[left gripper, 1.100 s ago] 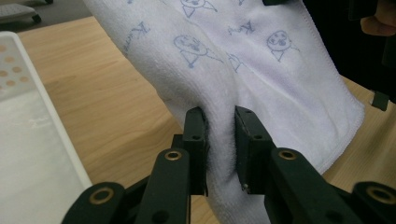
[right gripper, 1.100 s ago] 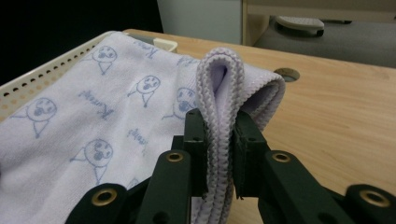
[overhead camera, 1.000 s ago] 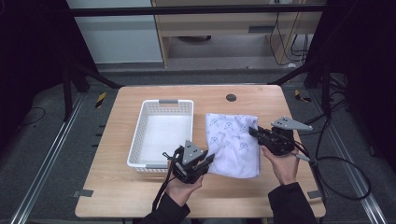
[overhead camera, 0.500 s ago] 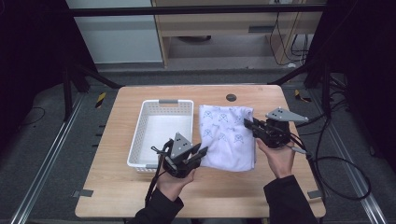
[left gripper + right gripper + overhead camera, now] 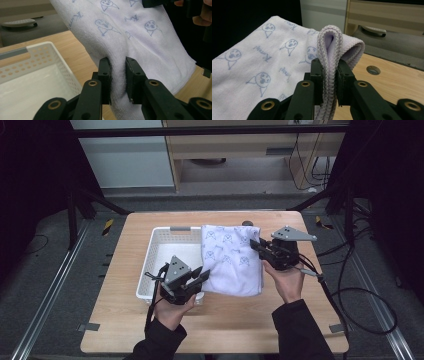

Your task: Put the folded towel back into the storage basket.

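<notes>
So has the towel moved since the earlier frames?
Yes. The towel, pinched by both grippers, has shifted left toward the basket; its left edge now overlaps the basket's right rim.

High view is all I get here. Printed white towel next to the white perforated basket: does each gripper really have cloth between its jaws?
Observer: Yes for the left gripper. Its jaws pinch a bunched ridge of the white printed terry towel.
Operator: And the right?
Observer: The right gripper is shut on a doubled, stitched edge of the towel that loops up above its jaws.
Operator: What's the print?
Observer: Small blue doodle faces with cursive lettering.
Operator: Basket contents?
Observer: The part of the white perforated plastic basket that the left gripper view shows has a bare floor.
</notes>
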